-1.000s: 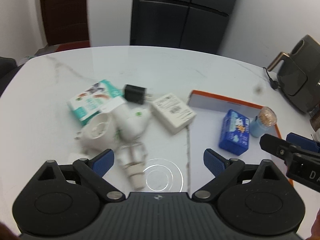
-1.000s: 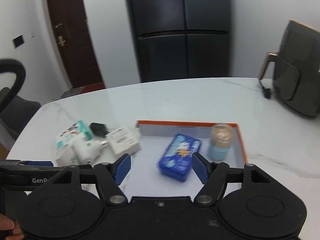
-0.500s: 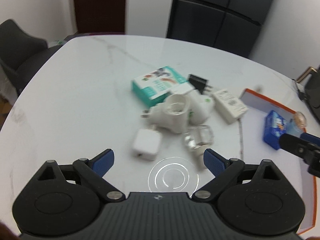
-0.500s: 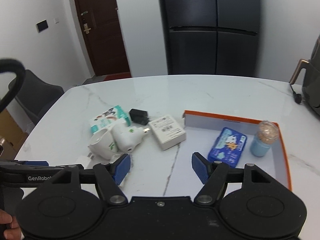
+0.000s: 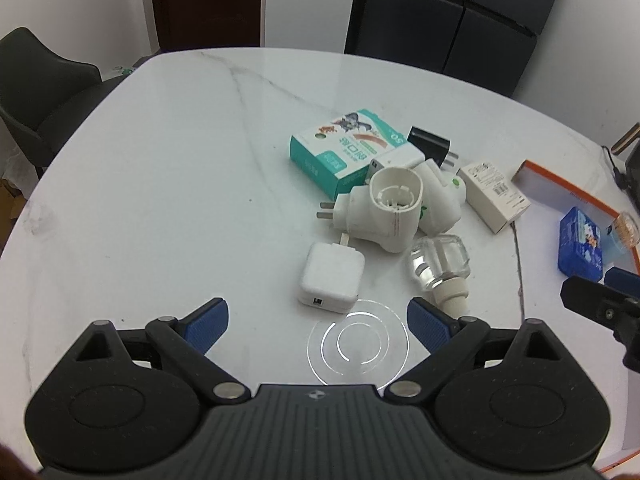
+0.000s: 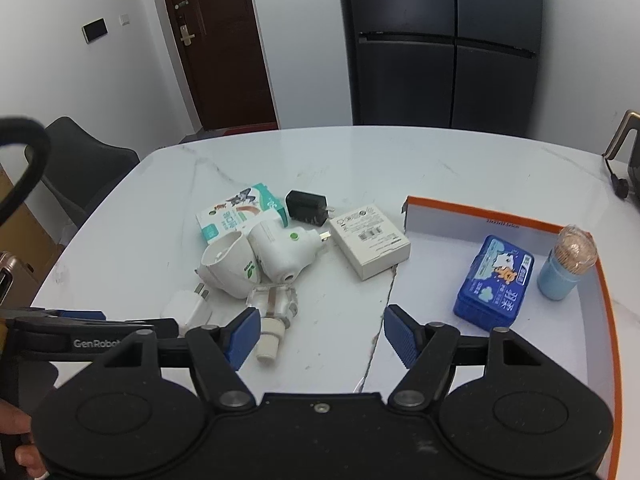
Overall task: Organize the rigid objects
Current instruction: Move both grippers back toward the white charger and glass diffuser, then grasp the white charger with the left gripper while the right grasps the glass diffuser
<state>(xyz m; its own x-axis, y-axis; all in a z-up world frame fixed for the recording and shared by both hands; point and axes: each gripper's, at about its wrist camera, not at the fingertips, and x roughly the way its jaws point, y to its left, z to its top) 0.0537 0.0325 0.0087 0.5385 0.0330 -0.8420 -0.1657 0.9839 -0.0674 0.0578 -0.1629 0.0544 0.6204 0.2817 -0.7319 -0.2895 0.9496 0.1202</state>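
A cluster lies on the white marble table: a white square charger [image 5: 331, 278], two white plug-in vaporizers [image 5: 380, 212], a clear refill bottle [image 5: 440, 266], a teal box [image 5: 348, 150], a black adapter [image 5: 430, 147] and a white flat box [image 5: 494, 197]. My left gripper [image 5: 316, 322] is open and empty, just in front of the white charger. My right gripper [image 6: 318, 336] is open and empty, in front of the clear bottle [image 6: 274, 306] and left of the orange-rimmed tray [image 6: 476, 212]. The tray holds a blue tissue pack [image 6: 494, 282] and a toothpick jar [image 6: 566, 268].
A dark chair [image 5: 40, 92] stands at the table's left end. A black fridge [image 6: 440, 40] and a brown door [image 6: 216, 40] are behind the table. A dark appliance with a cable [image 6: 624, 160] sits at the far right.
Both grippers have pulled back and turned left. The cluster now shows fully, with the white charger right before my left gripper. Both stay open and empty.
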